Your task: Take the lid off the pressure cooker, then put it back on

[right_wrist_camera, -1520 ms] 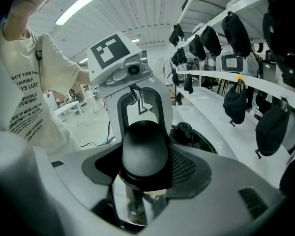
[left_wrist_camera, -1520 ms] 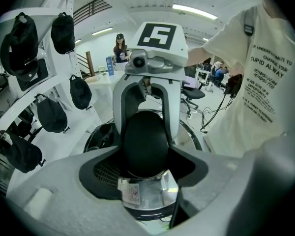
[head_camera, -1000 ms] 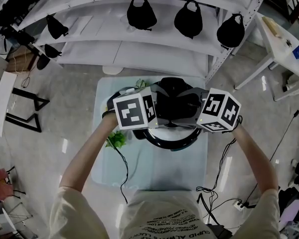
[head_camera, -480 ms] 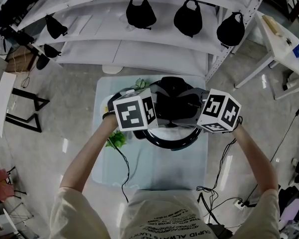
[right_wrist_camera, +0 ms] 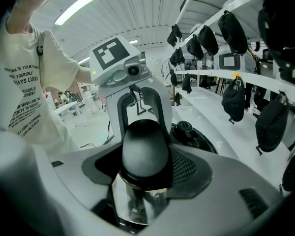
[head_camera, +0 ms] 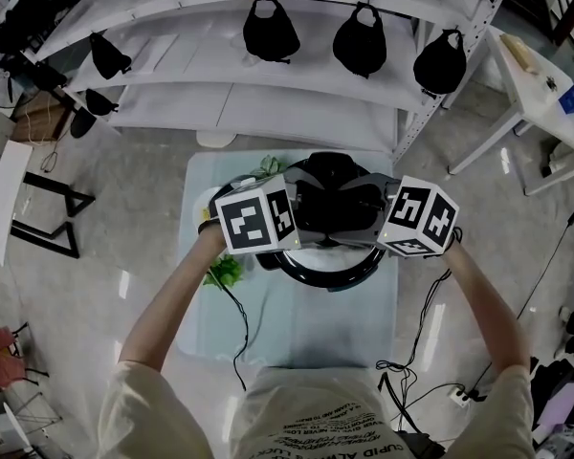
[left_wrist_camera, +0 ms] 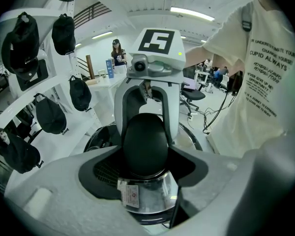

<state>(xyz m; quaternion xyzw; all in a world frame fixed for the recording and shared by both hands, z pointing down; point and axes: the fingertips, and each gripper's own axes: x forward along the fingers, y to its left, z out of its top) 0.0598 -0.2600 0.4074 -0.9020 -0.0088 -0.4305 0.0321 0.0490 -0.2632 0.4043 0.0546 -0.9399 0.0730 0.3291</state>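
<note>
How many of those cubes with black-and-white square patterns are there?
2. One marker cube tops the left claw, the other tops the right claw. Each claw is clamped on a side handle of the pressure cooker. No more seem hidden.

The person wears a short-sleeved cream T-shirt [head_camera: 316,426] with dark lettering.

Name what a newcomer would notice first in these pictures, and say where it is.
Two marker cubes dominate the head view's centre, on the left tool and right tool, each clamped on a black handle of the pressure cooker. Behind them, black caps hang on white shelves.
</note>
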